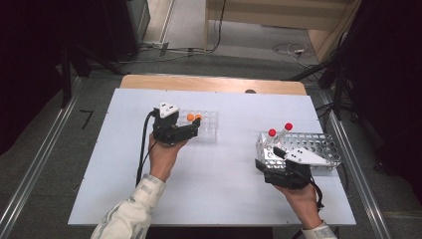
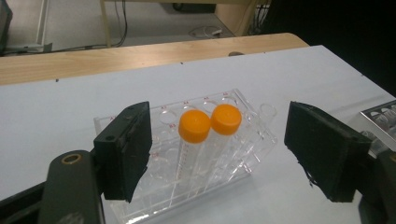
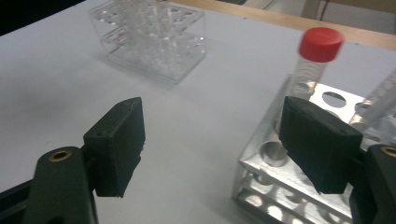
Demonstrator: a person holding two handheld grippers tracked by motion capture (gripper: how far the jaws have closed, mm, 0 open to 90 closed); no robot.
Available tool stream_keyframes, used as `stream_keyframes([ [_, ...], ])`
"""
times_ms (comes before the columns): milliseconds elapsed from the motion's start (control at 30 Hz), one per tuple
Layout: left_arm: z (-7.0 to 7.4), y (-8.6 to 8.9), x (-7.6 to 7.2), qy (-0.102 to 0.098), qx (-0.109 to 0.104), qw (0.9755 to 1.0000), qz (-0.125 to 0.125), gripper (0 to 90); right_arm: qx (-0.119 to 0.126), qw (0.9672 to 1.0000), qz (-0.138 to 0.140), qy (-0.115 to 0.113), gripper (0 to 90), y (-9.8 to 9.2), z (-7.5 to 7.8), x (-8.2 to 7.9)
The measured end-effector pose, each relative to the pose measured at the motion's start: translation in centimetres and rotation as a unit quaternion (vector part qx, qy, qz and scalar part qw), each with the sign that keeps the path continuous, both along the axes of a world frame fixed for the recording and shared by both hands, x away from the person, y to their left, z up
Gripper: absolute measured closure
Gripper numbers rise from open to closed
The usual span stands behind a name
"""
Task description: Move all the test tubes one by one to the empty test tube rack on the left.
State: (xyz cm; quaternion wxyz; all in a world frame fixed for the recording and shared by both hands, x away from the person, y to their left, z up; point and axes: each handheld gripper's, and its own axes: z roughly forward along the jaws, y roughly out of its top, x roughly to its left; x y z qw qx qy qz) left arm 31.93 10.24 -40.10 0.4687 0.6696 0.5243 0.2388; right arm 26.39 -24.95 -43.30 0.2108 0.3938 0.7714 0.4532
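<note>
A clear plastic rack (image 1: pixel 208 127) stands on the white tabletop and holds two orange-capped tubes (image 1: pixel 194 117) side by side. In the left gripper view the two orange caps (image 2: pixel 194 126) sit just beyond my left gripper (image 2: pixel 217 154), whose jaws stand wide apart and touch nothing. A perforated metal rack (image 1: pixel 318 145) at the right holds two red-capped tubes (image 1: pixel 272 132), both leaning. My right gripper (image 3: pixel 210 144) is open beside the metal rack's (image 3: pixel 289 182) near corner, with one red-capped tube (image 3: pixel 320 44) just beyond its right jaw. Nothing lies between its jaws.
The white tabletop (image 1: pixel 219 174) lies on a wooden table whose far edge (image 1: pixel 214 83) shows behind it. Cables run over the floor (image 1: pixel 293 50) beyond the table. Dark frames and rails flank both sides.
</note>
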Motion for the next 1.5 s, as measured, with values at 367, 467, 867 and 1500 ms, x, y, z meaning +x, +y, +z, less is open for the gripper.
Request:
stream_keyframes([
  [367, -0.3, 0.4, -2.3, -0.004, -0.005, 1.0, -0.006, 18.1, -0.004, 0.9982, -0.06, -0.004, 28.6, -0.7, -1.0, 3.2],
  [467, -0.5, 0.3, -2.6, -0.002, -0.007, 0.9999, -0.011, 18.0, -0.001, 0.9977, -0.067, -0.007, 35.1, -0.7, -1.2, 4.0],
  [867, -0.9, -0.4, -2.8, 0.003, -0.003, 0.9997, -0.025, 18.1, -0.006, 0.9954, -0.094, -0.015, 63.5, -0.2, -1.9, 5.5],
  [1500, -0.9, -0.4, -2.6, 0.002, -0.005, 0.9997, -0.022, 18.1, 0.014, 0.9936, -0.101, -0.049, 71.4, -0.8, 0.7, 4.7],
])
